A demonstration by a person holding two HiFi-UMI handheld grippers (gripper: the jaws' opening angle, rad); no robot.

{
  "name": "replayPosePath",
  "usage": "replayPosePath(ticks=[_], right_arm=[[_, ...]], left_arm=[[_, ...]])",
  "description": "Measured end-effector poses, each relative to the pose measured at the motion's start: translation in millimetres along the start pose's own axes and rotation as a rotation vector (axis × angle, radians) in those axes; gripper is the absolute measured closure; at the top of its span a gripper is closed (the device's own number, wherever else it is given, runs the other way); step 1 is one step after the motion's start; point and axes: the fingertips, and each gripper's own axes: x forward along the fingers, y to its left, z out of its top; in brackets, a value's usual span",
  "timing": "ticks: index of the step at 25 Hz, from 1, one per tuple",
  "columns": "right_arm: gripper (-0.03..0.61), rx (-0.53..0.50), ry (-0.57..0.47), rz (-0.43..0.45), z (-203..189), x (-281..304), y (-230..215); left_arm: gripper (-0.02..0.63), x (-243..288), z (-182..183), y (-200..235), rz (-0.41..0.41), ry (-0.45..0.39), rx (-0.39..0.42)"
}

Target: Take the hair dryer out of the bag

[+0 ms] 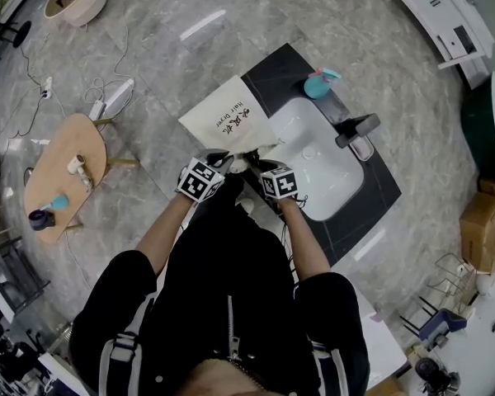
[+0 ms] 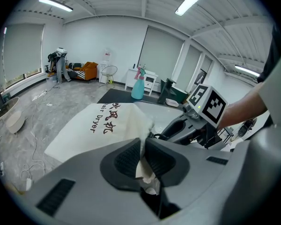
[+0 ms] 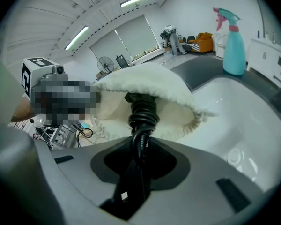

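A cream cloth bag (image 1: 228,120) printed "Hair Dryer" lies on the dark counter, its mouth toward me and over the white sink's (image 1: 326,190) rim. My left gripper (image 1: 217,165) is shut on the bag's mouth edge (image 2: 143,146), cloth pinched between the pads. My right gripper (image 1: 261,167) is shut on the hair dryer's coiled black cord (image 3: 141,121), which comes out of the bag's open mouth (image 3: 164,104). The dryer's body stays hidden inside the bag.
A teal spray bottle (image 1: 320,82) stands at the counter's far end beside a black faucet (image 1: 356,128). A small wooden table (image 1: 63,172) with small items stands on the floor to the left. Cables (image 1: 107,89) trail across the marble floor.
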Motion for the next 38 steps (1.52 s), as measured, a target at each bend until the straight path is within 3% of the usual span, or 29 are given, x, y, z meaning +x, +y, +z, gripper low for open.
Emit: replayPosePath(ticks=[22, 27, 30, 35, 38], right_arm=[[0.466, -0.044, 0.014, 0.003, -48.2, -25.5, -1.4], [0.458, -0.008, 0.030, 0.021, -51.5, -23.1, -2.2], [0.443, -0.002, 0.030, 0.027, -51.8, -23.3, -2.4], [0.347, 0.014, -0.002, 0.041, -41.0, -31.2, -0.3], [0.337, 0.028, -0.032, 0.051, -29.7, -34.2, -1.1]], left_arm=[[0.564, 2.2, -7.7, -9.7, -0.003, 0.013, -0.001], [0.565, 2.7, -7.3, -9.3, -0.007, 0.018, -0.001], [0.565, 3.5, -6.5, -10.1, -0.011, 0.018, 0.000], [0.563, 3.9, -6.0, -8.4, -0.014, 0.016, -0.002], [0.565, 4.0, -6.7, -8.0, -0.017, 0.015, -0.006]])
